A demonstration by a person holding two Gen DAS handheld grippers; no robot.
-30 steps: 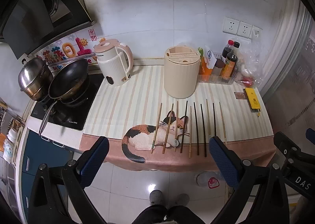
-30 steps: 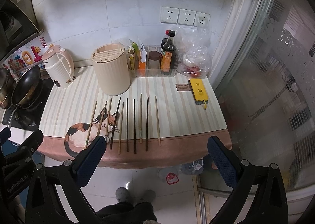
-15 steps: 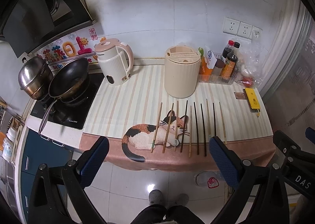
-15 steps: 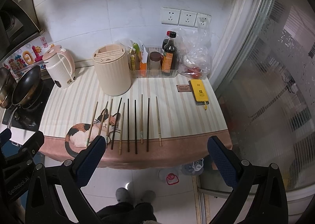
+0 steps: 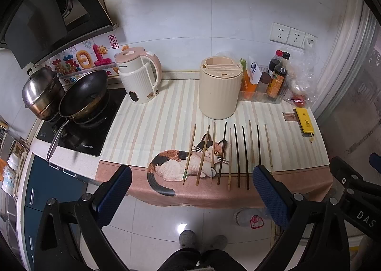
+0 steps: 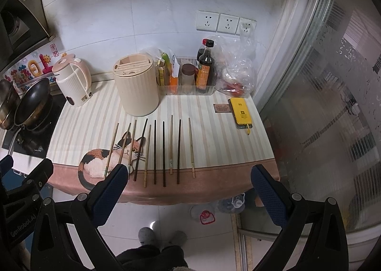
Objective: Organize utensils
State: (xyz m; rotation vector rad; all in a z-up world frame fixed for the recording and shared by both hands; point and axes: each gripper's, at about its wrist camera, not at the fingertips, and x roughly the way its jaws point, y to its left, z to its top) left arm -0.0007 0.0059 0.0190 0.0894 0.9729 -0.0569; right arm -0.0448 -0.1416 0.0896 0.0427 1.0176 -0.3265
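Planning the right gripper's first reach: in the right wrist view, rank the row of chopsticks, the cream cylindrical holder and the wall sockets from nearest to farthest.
From the right gripper:
1. Row of chopsticks, at the counter's front edge on the striped cat mat.
2. Cream cylindrical holder, behind the row, toward the left.
3. White wall sockets, high on the tiled wall, farthest.

Pot (image 6: 6, 99) cut by left edge; chopstick (image 5: 268, 147) tip behind blue pad (image 5: 270, 196); bottle (image 6: 206, 73) label unreadable
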